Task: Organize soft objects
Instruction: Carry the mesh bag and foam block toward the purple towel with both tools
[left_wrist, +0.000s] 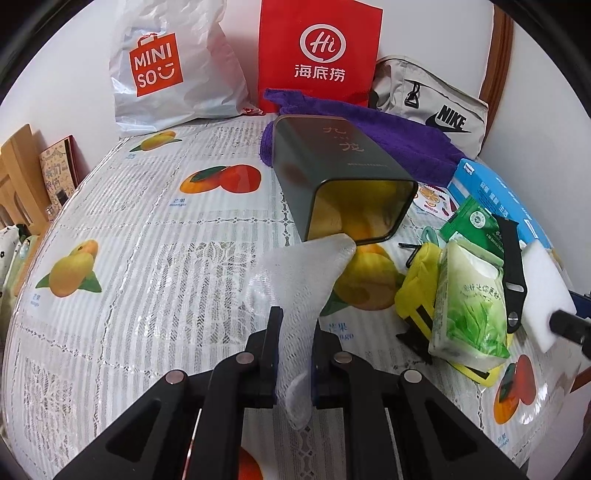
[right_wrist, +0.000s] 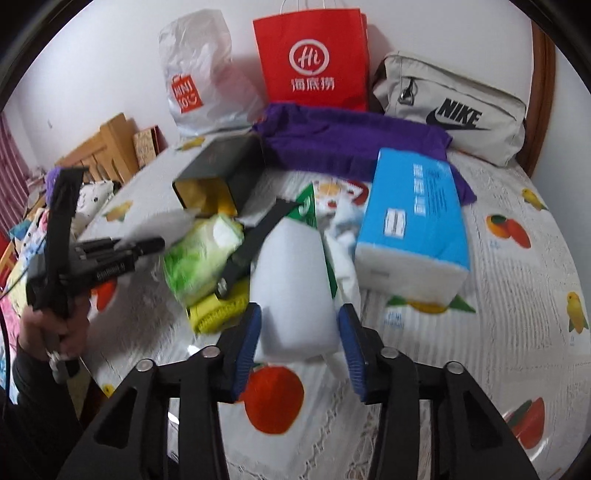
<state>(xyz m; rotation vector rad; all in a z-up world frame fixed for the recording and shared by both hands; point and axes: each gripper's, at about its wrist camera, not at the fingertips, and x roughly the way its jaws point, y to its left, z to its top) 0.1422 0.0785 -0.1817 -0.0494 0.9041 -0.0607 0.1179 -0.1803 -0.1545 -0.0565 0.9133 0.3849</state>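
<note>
The left gripper (left_wrist: 295, 325) has its jaws pressed together on a thin translucent mesh sheet (left_wrist: 306, 269), whose far corner reaches the mouth of a dark tin (left_wrist: 332, 173) lying on its side on the fruit-print tablecloth (left_wrist: 147, 229). The right gripper (right_wrist: 299, 332) has its jaws spread around a white foam block (right_wrist: 291, 284); whether the blue pads touch it cannot be told. Just left of the block lie a green tissue pack (right_wrist: 199, 254) and a black strap (right_wrist: 255, 240); a blue tissue box (right_wrist: 417, 218) sits to its right.
</note>
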